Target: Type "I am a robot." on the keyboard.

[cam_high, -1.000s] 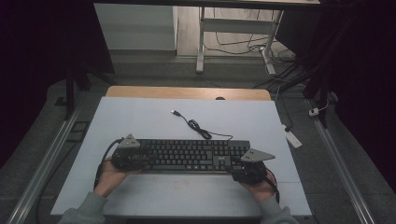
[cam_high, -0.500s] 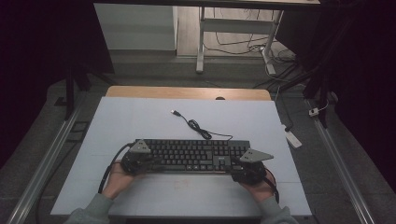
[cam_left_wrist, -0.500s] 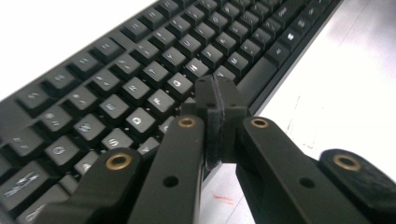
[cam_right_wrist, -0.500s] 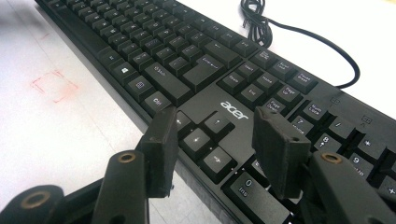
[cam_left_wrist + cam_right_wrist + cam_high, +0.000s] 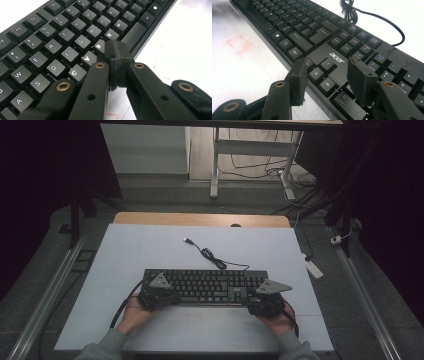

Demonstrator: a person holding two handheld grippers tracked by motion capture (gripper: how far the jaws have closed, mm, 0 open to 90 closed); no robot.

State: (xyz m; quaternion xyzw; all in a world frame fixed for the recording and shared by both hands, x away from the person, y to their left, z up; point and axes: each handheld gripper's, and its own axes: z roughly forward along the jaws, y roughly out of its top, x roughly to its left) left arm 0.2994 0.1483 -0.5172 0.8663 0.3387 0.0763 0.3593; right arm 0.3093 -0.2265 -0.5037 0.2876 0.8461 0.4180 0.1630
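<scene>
High view: black keyboard (image 5: 205, 287) flat near the front edge of the white table (image 5: 150, 245), its cable (image 5: 212, 257) curling back toward the middle, left gripper (image 5: 159, 296) at the keyboard's front left part, right gripper (image 5: 265, 301) at its front right corner. Left gripper view: left gripper (image 5: 115, 53) pinched fully together with nothing between the pads, tips just above the keys (image 5: 62, 50) near B and the space bar, close to the keyboard's front rim. Right gripper view: right gripper (image 5: 327, 75) parted about halfway, pads straddling the arrow keys (image 5: 322, 72) by the front rim, gripping nothing.
</scene>
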